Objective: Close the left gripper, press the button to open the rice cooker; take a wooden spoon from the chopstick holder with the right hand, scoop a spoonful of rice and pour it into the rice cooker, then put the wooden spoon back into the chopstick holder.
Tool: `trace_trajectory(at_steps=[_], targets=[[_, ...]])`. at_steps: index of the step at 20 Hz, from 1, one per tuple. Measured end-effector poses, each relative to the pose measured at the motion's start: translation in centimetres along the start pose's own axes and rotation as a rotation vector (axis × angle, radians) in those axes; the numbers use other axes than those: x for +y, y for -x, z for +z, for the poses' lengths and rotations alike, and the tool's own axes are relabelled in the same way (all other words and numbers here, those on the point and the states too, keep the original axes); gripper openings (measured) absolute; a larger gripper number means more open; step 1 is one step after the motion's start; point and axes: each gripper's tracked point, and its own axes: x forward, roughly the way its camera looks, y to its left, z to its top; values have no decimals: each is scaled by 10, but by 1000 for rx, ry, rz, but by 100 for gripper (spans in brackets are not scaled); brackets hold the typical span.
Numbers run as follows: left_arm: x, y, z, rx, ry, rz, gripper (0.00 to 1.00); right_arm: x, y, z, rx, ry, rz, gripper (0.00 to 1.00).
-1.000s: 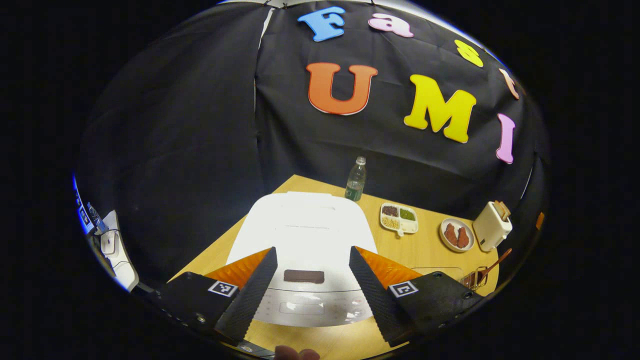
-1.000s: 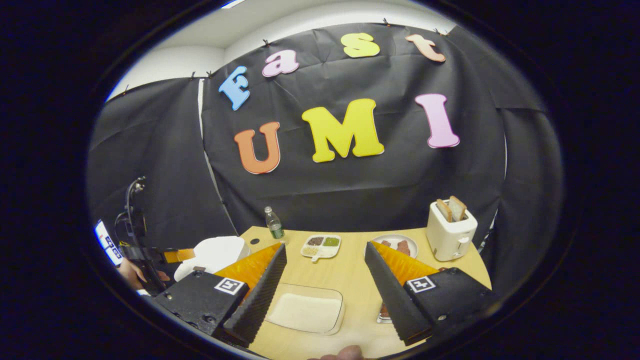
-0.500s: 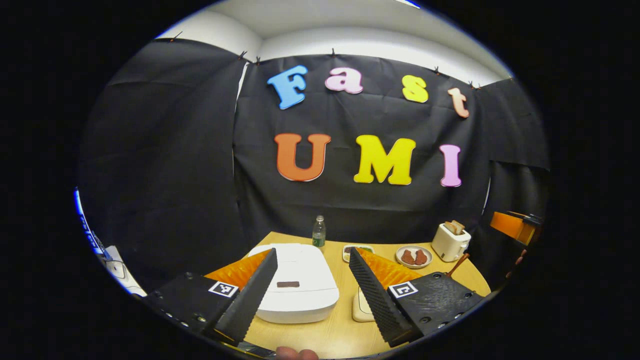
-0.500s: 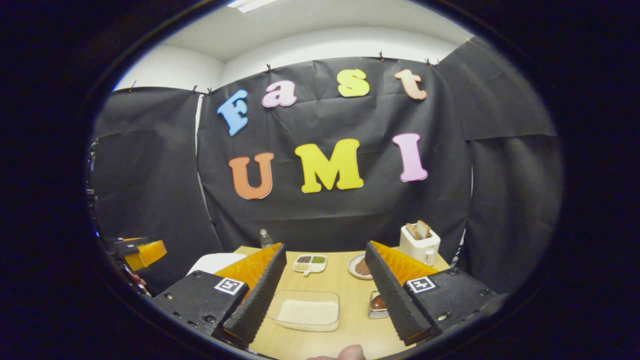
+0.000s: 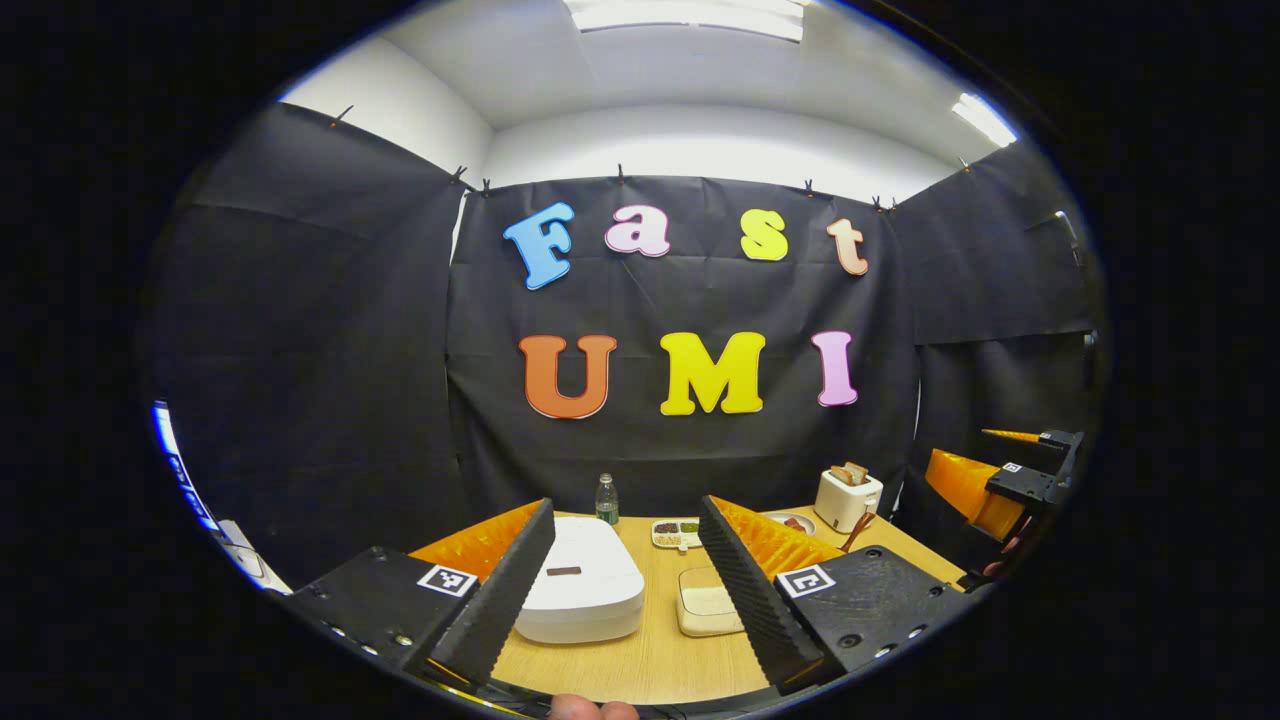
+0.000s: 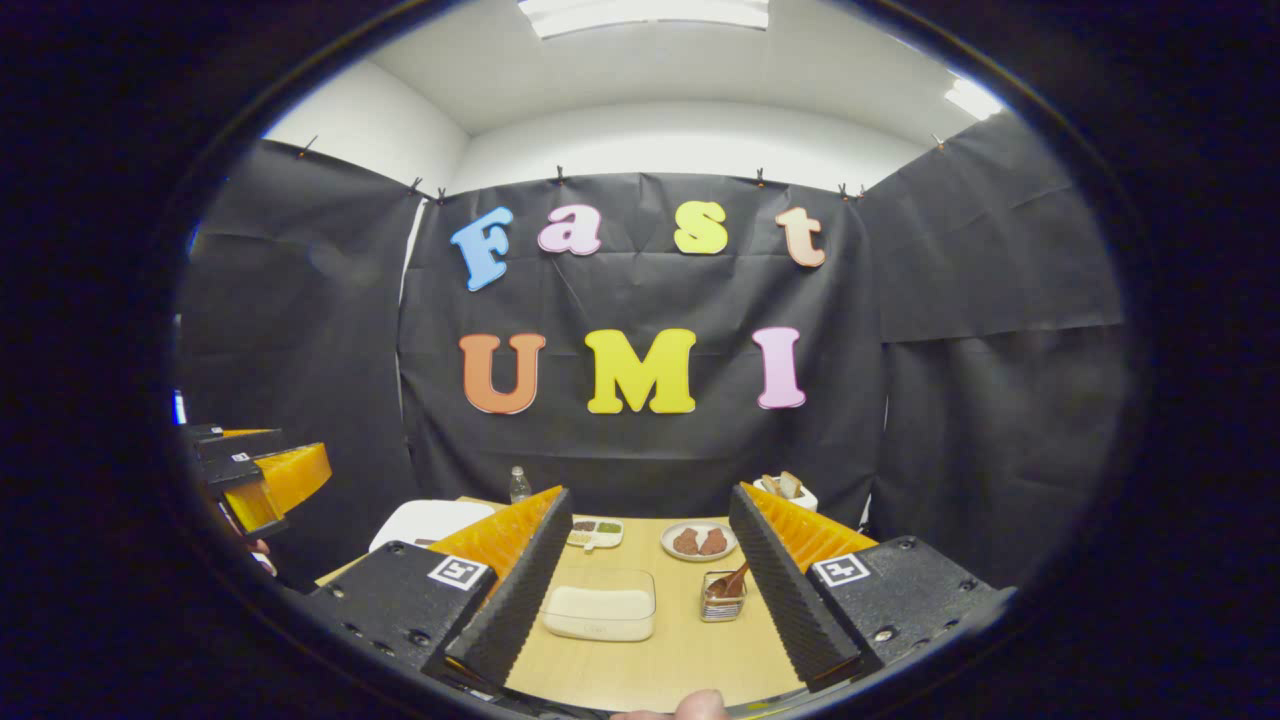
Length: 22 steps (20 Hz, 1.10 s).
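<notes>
Left gripper (image 5: 625,590) held back from the light wooden table (image 5: 650,665), jaws spread wide, gripping nothing. White, rounded-rectangular rice cooker (image 5: 580,590) straight ahead and below, lid down, long axis running away along the line of the fingers, dark button strip (image 5: 564,571) on top facing up, well apart from the tips. Right gripper (image 6: 648,590) likewise spread and empty, facing the clear rectangular tray of white rice (image 6: 600,610); just beside that tray, small chopstick holder (image 6: 722,597) with brown wooden spoon (image 6: 730,580) leaning out. Cooker clearly nearer the left side, so jaws to press together first, then forward and down onto the button.
</notes>
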Motion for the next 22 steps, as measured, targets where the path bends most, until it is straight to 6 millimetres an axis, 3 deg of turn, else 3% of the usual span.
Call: trace_trajectory(at_steps=[1, 4, 8, 9, 10, 13, 15, 16, 22], targets=[[-1, 3, 2, -8, 2, 0, 94, 2, 3, 0, -2, -1, 0, 96], [-7, 9, 8, -30, -16, -12, 94, 5, 9, -1, -3, -9, 2, 100], [-17, 13, 5, -37, -31, -18, 94, -5, 13, -2, -4, 1, -23, 100], [-19, 12, 4, -36, -41, -21, 85, -8, 13, -2, -2, 1, -29, 100], [-23, 12, 1, -30, -48, -29, 94, -10, 13, -4, 4, 2, -34, 98], [-27, 10, 0, -24, -48, -30, 96, -18, 18, -4, 8, -1, -52, 100], [-31, 10, 1, -29, -42, -35, 96, -24, 19, -8, 19, -4, -66, 96], [-33, 10, 1, -32, -41, -37, 96, -27, 20, -9, 22, -5, -74, 100], [-41, 11, -3, -24, -38, -44, 96, -34, 21, -10, 26, -14, -85, 100]])
